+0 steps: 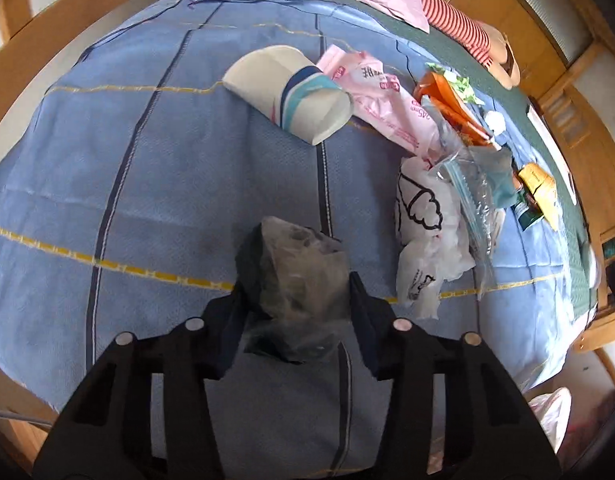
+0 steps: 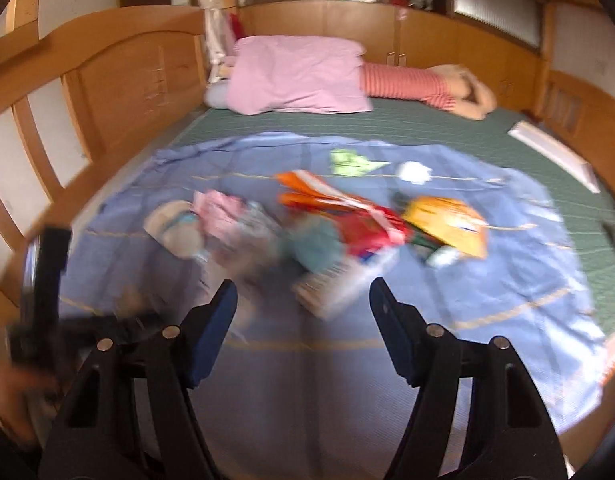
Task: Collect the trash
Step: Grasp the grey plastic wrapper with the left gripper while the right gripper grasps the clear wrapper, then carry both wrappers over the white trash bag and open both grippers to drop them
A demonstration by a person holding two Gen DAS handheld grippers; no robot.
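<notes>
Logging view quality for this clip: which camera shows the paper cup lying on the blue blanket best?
The left wrist view. There the paper cup lies sharp on its side, open mouth and blue band clear, beyond the left gripper shut on a crumpled bag. The right wrist view shows the cup only as a motion-blurred pale shape.

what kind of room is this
Most likely a bedroom: a wooden-framed bed with a pink pillow on a green mattress, and a blue blanket spread over it with trash scattered on top.
</notes>
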